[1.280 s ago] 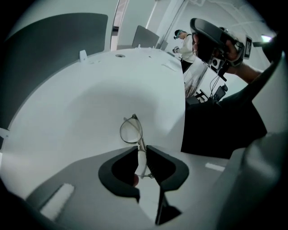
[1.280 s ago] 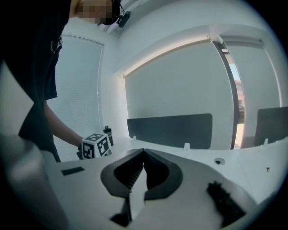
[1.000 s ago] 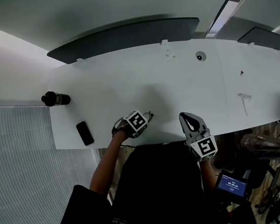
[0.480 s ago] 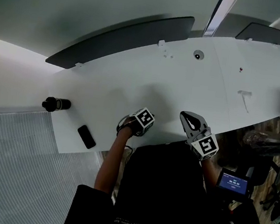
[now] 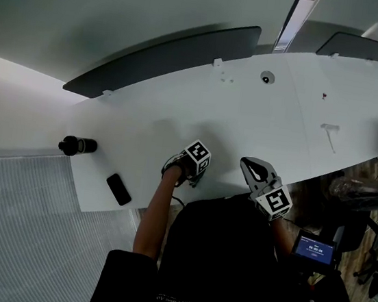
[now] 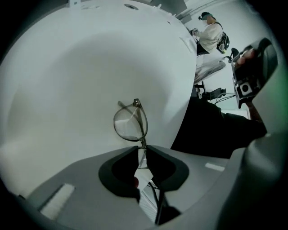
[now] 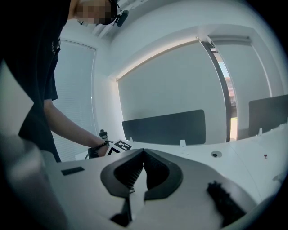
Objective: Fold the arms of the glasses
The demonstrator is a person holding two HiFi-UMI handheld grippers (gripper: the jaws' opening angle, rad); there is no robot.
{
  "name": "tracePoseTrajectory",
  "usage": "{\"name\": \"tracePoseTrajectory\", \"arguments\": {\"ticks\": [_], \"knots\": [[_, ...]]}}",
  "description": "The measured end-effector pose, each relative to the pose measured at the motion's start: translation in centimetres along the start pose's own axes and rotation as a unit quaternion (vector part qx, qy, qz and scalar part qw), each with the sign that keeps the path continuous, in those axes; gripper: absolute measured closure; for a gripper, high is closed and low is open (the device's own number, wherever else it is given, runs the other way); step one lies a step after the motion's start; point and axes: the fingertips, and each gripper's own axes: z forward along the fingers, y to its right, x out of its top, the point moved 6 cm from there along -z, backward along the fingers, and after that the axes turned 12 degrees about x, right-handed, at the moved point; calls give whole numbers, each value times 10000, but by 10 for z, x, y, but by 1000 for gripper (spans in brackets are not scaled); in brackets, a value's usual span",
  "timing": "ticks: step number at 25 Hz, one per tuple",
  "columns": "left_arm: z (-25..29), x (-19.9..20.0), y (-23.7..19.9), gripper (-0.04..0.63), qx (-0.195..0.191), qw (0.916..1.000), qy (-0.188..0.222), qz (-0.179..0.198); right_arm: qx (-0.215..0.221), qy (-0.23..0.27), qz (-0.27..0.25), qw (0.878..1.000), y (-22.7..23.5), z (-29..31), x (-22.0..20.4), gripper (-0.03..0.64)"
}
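White curved surface (image 5: 263,115), near edge: the left tongs (image 6: 142,152), jaws just closing, pinch the glasses (image 6: 130,123) by the thin frame near the bridge, while the right tongs (image 7: 144,155) wait alongside, shut and empty. So slim a hold could let the frame twist or slip once an arm is pushed. The glasses' long axis runs straight out from the tips, one lens leading toward the far edge.

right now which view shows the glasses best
The left gripper view: one lens and the frame of the glasses stand clear, the frame between the jaws of the left gripper, which have just been closing on it. In the head view that gripper hides them; the right gripper view shows none of them.
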Motion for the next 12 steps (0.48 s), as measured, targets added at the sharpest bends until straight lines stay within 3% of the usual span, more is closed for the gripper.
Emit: {"name": "tracePoseTrajectory", "arguments": {"ticks": [3,7,12], "knots": [[-4,-3,3,586,-283,9995,80,-96,40,-85,46,9999,-5,-1,3,611],[-6,-4,1,588,-384,9989,202,-175,48,-117,54,9999,-5,1,2,610],[-15,-17,-2,586,-38,9999,83,133,67,-110,49,9999,-6,5,3,611]]}}
